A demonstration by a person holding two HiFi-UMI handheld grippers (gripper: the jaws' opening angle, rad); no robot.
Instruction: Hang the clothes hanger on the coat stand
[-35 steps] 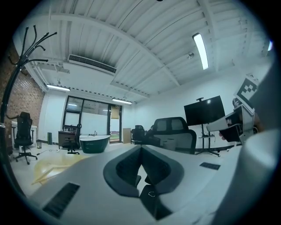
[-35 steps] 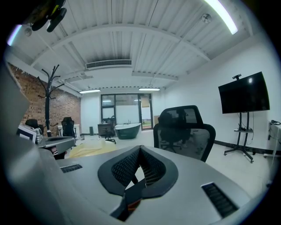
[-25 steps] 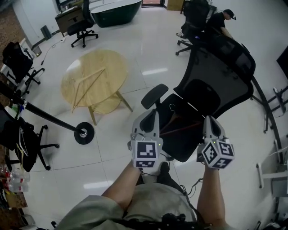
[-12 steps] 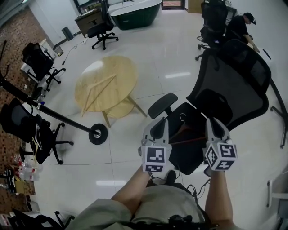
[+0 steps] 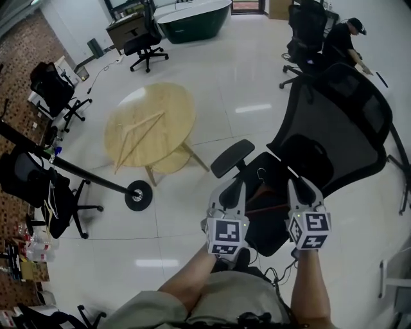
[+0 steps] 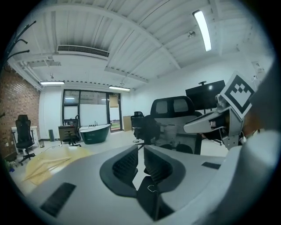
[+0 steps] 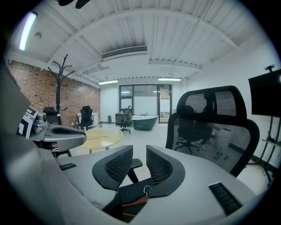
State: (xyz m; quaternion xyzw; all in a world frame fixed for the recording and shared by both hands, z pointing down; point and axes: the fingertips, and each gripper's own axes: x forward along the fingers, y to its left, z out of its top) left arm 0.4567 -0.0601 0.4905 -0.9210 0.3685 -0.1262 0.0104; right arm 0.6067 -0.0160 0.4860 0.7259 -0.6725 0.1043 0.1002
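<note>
A wooden clothes hanger (image 5: 262, 195) with a metal hook lies on the seat of a black mesh office chair (image 5: 334, 122). My left gripper (image 5: 231, 187) hovers over the seat's left edge, its jaws a narrow gap apart with nothing between them. My right gripper (image 5: 302, 187) hovers over the seat's right side, its jaws opening and empty. The hanger (image 7: 134, 203) shows just below the right gripper (image 7: 139, 154) in its own view. The black coat stand (image 5: 77, 172) rises from its round base (image 5: 137, 195) on the floor to the left. It also appears as a branched coat stand (image 7: 58, 85) in the right gripper view.
A round wooden table (image 5: 149, 122) stands beyond the coat stand's base. The chair's armrest (image 5: 232, 157) juts out ahead of my left gripper. Other office chairs (image 5: 54, 90) line the left side. A person (image 5: 347, 35) sits at the far right, and a dark green tub (image 5: 192, 14) is at the back.
Both grippers have drawn a little lower in the picture, staying over the chair seat. The right gripper's jaws have parted. The hanger still lies on the seat.
</note>
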